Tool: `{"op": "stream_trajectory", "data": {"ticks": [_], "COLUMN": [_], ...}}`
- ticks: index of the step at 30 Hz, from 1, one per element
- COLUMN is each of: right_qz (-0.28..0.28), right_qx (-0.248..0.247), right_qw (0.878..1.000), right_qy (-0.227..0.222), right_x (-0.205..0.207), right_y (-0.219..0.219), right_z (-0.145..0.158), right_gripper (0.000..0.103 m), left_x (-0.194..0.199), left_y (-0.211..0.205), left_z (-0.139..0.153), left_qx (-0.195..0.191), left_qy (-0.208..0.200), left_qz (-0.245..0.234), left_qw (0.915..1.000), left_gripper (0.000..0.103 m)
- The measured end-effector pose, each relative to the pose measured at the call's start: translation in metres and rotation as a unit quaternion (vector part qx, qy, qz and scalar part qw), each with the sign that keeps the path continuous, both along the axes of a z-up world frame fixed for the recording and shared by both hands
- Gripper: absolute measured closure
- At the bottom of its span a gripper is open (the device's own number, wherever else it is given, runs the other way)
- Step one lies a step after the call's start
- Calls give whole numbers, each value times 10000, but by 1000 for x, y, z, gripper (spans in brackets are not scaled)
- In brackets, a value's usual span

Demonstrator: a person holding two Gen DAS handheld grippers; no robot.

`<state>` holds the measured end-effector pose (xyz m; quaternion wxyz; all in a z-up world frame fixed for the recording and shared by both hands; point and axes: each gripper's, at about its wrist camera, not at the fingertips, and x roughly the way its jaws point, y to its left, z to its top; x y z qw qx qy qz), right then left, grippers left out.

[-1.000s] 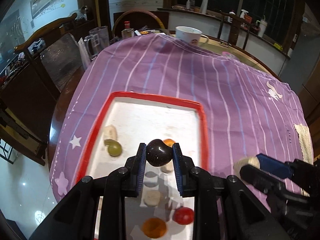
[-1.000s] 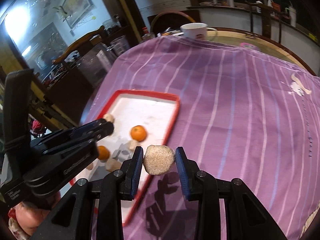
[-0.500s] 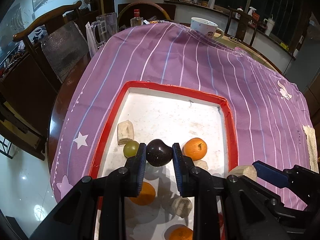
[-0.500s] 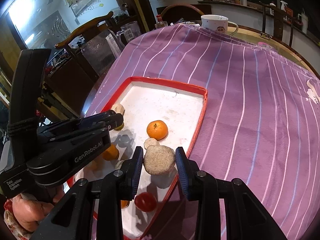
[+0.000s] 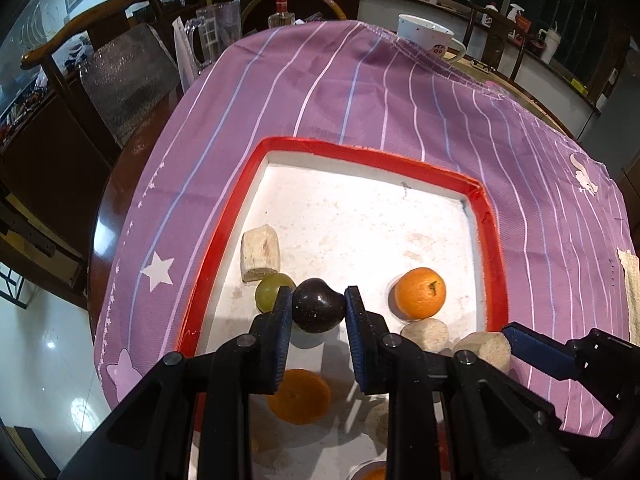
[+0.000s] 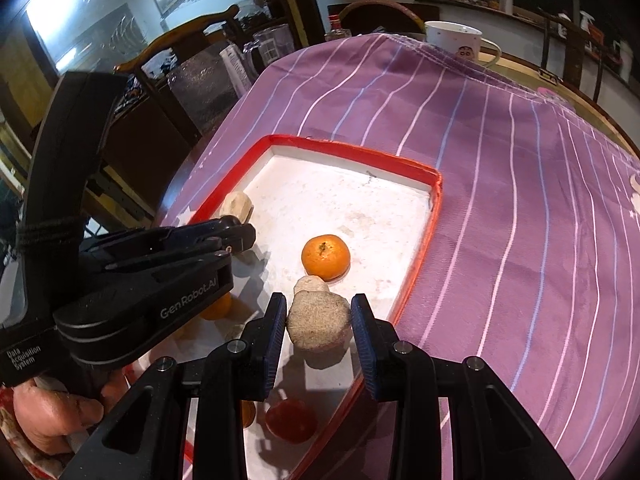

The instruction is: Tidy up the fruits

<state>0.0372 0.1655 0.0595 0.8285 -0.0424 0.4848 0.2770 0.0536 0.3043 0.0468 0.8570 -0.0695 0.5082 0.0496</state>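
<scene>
A red-rimmed white tray lies on the purple striped cloth. My left gripper is shut on a dark plum and holds it over the tray's near left part, just right of a green fruit. My right gripper is shut on a beige rough chunk over the tray's near right part, also showing in the left wrist view. In the tray lie an orange, a second orange, beige chunks and a red fruit.
A white mug stands at the far edge of the cloth. A glass jug, a bottle and wooden chairs stand beyond the table's left side. The table edge drops off at the left.
Both grippers have moved forward over the tray with their loads. The tray and its fruits look nearer and larger; the right gripper's chunk now hangs inside the tray rim.
</scene>
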Motion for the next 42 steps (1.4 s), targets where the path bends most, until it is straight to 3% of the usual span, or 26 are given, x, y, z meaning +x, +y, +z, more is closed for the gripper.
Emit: {"op": "stream_trajectory", "data": {"ticks": [13, 17, 23, 31, 38, 42], "right_qz": [184, 162, 23, -343, -257, -230], "right_qx": [-152, -219, -242, 28, 174, 199], "right_qw": [9997, 9996, 9994, 9993, 9993, 9993], "right_qy": [-15, -67, -244, -115, -202, -222], "right_x": [1, -2, -15, -18, -32, -38], "right_y": [13, 12, -3, -39, -65, -84], "right_z": [-11, -9, 4, 10, 22, 27], "right_gripper": [66, 66, 66, 66, 66, 65], "left_x": [8, 7, 1, -26, -60, -74], "left_y": [13, 11, 15, 24, 5, -13], "left_z": [-6, -2, 9, 31, 50, 54], "left_qx": [-472, -587, -702, -467, -81, 62], "left_qy": [48, -10, -137, -236, -368, -334], "left_qz": [-99, -135, 22, 462, 819, 975], "left_qw": [9988, 9982, 9974, 9976, 9959, 9947], "left_gripper": [76, 54, 44, 42, 22, 21]}}
